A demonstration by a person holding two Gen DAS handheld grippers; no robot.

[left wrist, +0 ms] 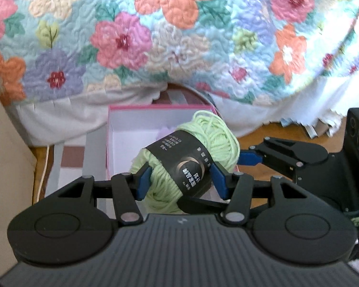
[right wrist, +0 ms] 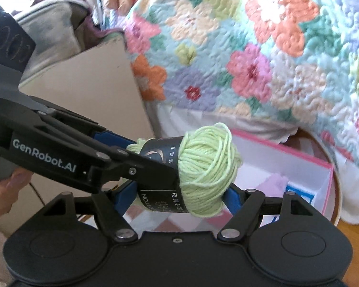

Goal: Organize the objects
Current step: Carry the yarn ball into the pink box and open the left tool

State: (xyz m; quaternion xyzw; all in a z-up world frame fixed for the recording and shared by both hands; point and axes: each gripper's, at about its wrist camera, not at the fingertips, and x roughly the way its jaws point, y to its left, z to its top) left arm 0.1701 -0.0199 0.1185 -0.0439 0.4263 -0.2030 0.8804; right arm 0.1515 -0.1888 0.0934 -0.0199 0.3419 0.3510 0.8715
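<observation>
A light green yarn skein [left wrist: 210, 134] with a black paper band is held in the air above an open pink box [left wrist: 122, 138]. My left gripper [left wrist: 179, 179] is shut on the skein's near end, its blue pads on either side. My right gripper [right wrist: 179, 198] also grips the skein [right wrist: 208, 167], blue pads against both sides. In the left wrist view the right gripper's fingertip [left wrist: 250, 159] touches the skein from the right. In the right wrist view the left gripper [right wrist: 131, 157] reaches in from the left onto the band. The pink box [right wrist: 299, 165] lies behind, white inside.
A floral quilt [left wrist: 179, 35] hangs over a bed behind the box. The box sits on a checked round surface [left wrist: 69, 162] with a wooden rim [right wrist: 335, 191]. Something lilac [right wrist: 275, 184] and a blue-white item [right wrist: 299, 191] lie inside the box. A beige panel [right wrist: 83, 91] stands at the left.
</observation>
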